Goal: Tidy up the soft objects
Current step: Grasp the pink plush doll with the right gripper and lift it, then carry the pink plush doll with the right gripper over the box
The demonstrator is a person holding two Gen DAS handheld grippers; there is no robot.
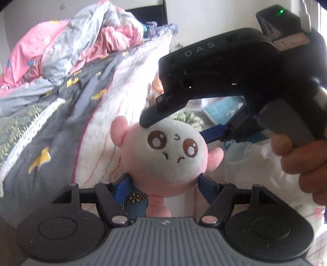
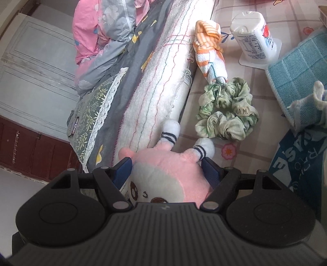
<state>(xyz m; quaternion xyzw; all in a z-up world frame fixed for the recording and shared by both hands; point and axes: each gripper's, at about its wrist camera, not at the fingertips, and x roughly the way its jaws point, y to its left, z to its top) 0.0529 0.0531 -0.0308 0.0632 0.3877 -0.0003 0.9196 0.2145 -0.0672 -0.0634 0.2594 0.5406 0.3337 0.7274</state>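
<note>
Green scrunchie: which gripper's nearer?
Right. The right gripper, around the plush toy, has the green scrunchie just ahead; the left gripper sits beyond the plush.

Daylight washes a bedroom: a pale panelled cupboard door [image 2: 38, 81] stands at nine o'clock above dark red-brown woodwork [image 2: 34, 149], a white wall [image 1: 30, 12] rises at eleven, and a checked, flower-printed cloth [image 2: 245, 147] covers the surface at three.
</note>
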